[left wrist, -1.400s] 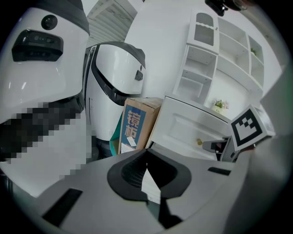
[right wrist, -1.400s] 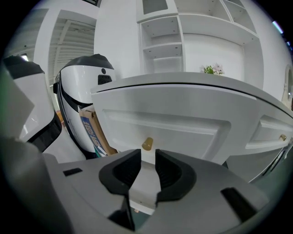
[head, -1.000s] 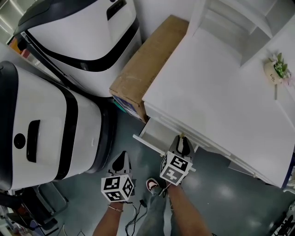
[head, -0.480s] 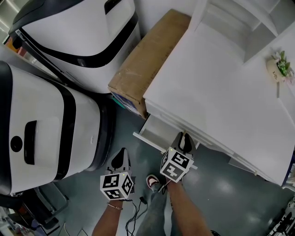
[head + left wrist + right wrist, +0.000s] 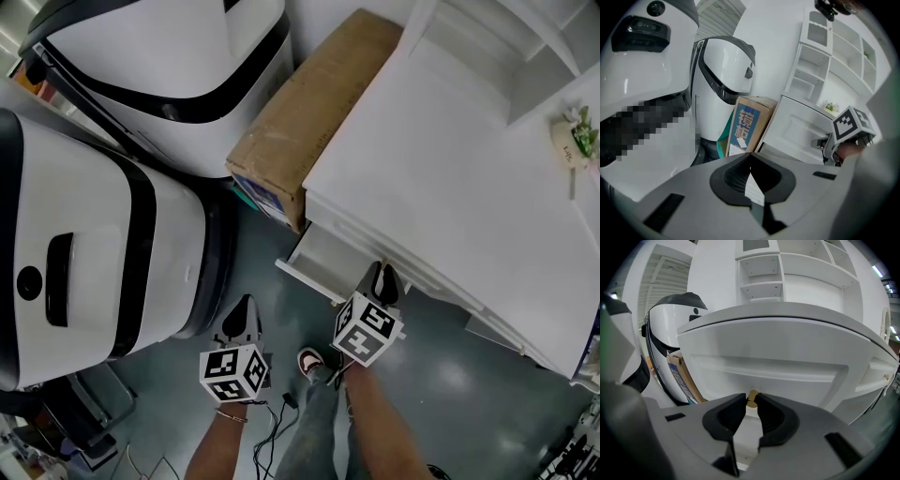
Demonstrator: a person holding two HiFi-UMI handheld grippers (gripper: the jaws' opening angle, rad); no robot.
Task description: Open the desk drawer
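Note:
A white desk (image 5: 450,169) has a drawer (image 5: 317,281) that stands a little way out at its front left. My right gripper (image 5: 382,275) is at the drawer front. In the right gripper view the small tan knob (image 5: 752,398) sits between the tips of my right gripper (image 5: 752,400); the jaws have just been closing and both pads touch it. My left gripper (image 5: 244,307) hangs shut and holds nothing, to the left of the drawer over the floor. In its own view, the left gripper (image 5: 750,154) has its tips together.
A long cardboard box (image 5: 309,112) leans against the desk's left side. Two big white-and-black machines (image 5: 94,253) (image 5: 178,56) crowd the left. A small plant ornament (image 5: 574,136) rests on the desk top. Shelves rise at the back. A shoe (image 5: 309,361) and cables lie on the grey floor.
The head view has shifted a little. Both grippers stay where they were, the right one at the drawer front; the drawer stands out about as far as before.

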